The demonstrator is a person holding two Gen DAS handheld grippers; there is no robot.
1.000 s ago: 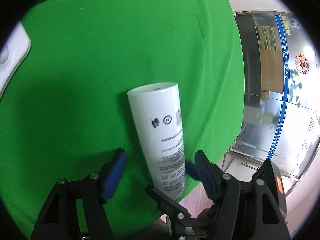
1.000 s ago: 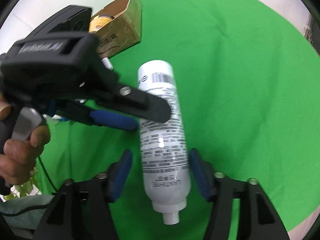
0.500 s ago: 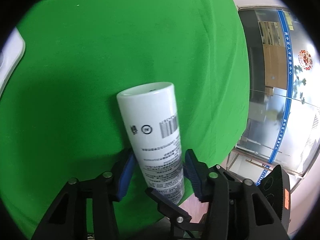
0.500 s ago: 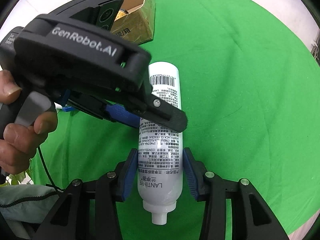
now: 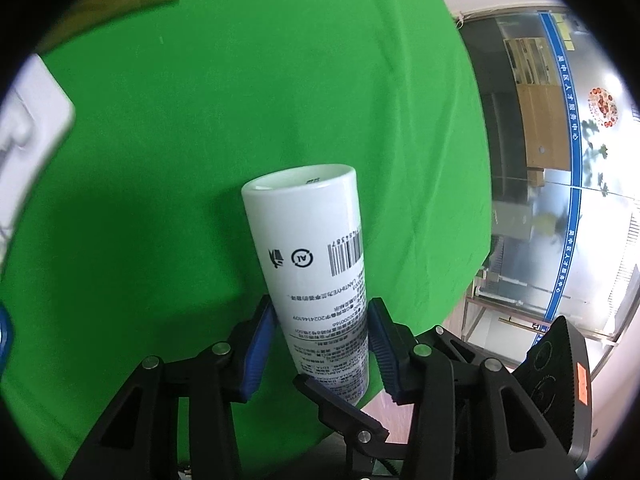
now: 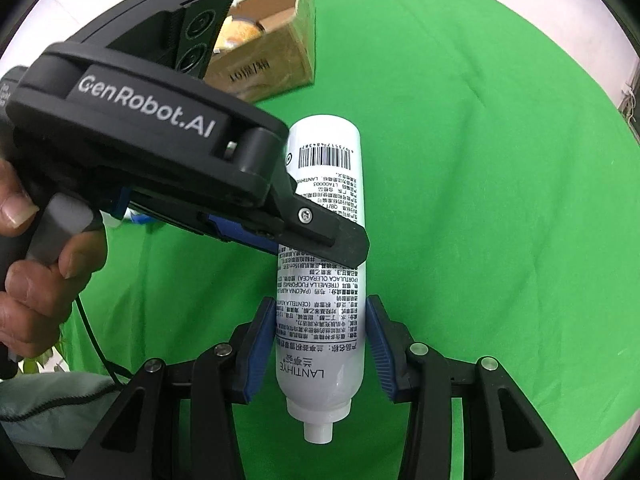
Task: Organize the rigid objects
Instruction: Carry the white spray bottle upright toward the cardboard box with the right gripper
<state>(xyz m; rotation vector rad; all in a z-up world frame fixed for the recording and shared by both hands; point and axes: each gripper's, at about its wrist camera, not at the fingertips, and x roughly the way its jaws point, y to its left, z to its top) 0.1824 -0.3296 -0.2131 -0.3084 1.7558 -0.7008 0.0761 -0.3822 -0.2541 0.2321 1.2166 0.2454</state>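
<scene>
A white spray bottle [image 5: 308, 248] with black print and a barcode is held above the green cloth [image 5: 240, 100]. My left gripper [image 5: 320, 344] is shut on its middle, blue pads on both sides. My right gripper [image 6: 320, 344] is shut on its nozzle end, with the small white nozzle [image 6: 318, 432] pointing toward the camera. In the right wrist view the bottle [image 6: 324, 200] runs away from me and the left gripper's black body [image 6: 152, 128] crosses over it from the left, held by a hand [image 6: 36, 272].
An open cardboard box [image 6: 272, 56] with items inside sits at the far edge of the green cloth [image 6: 480, 200]. A white object [image 5: 32, 128] lies at the left. Past the cloth's right edge are glass walls and floor [image 5: 540, 200].
Both grippers have closed from open onto the bottle. The left gripper has moved in over the bottle's middle, and the bottle has risen off the cloth.
</scene>
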